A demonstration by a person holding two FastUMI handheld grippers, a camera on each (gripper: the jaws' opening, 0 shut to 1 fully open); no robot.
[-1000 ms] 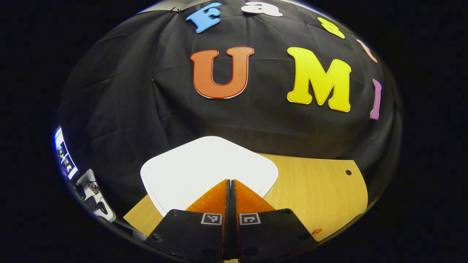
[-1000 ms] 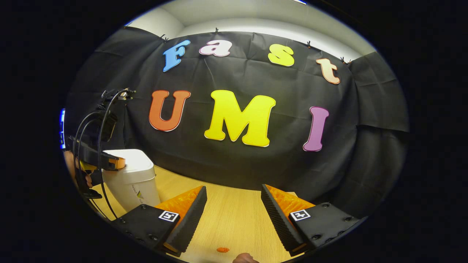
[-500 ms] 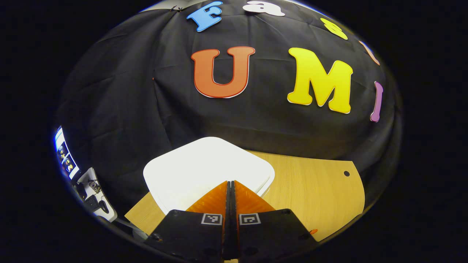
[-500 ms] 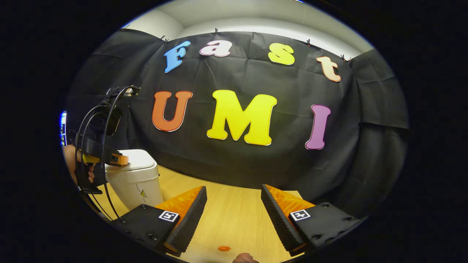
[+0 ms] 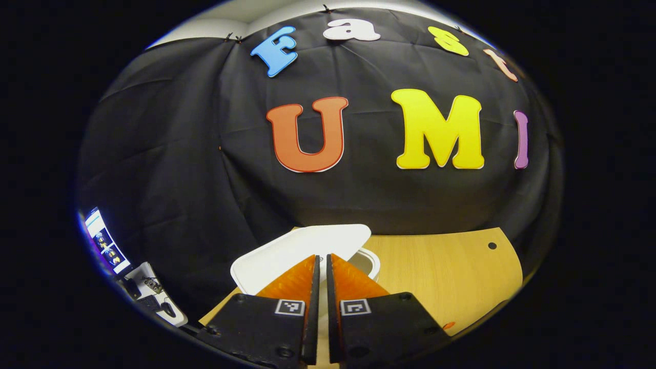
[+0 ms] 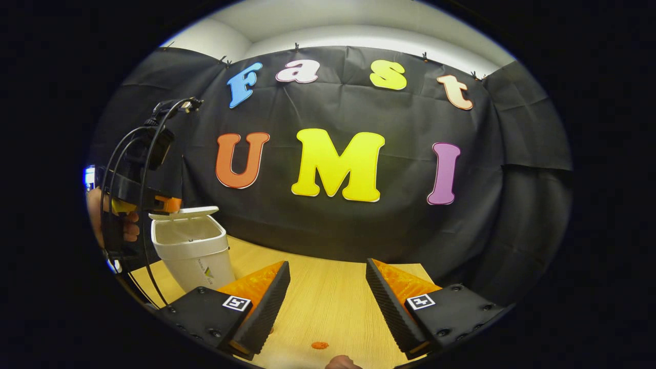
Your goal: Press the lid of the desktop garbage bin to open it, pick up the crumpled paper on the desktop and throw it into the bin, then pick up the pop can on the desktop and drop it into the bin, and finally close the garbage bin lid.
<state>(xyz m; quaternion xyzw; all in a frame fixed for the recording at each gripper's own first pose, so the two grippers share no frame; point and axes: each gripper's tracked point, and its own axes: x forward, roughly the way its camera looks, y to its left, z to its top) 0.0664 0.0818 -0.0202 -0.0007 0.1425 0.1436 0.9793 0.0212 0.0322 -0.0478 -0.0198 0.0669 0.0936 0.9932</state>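
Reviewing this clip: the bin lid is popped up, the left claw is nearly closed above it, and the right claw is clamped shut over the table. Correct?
Not quite. The right claw is wide open over the table, as the right gripper view shows. The rest holds: the bin has its lid raised, with the left claw nearly closed above it.

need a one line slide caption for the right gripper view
Open right tongs over the wooden desktop while the left tongs hover by the white desktop bin, its lid popped up.
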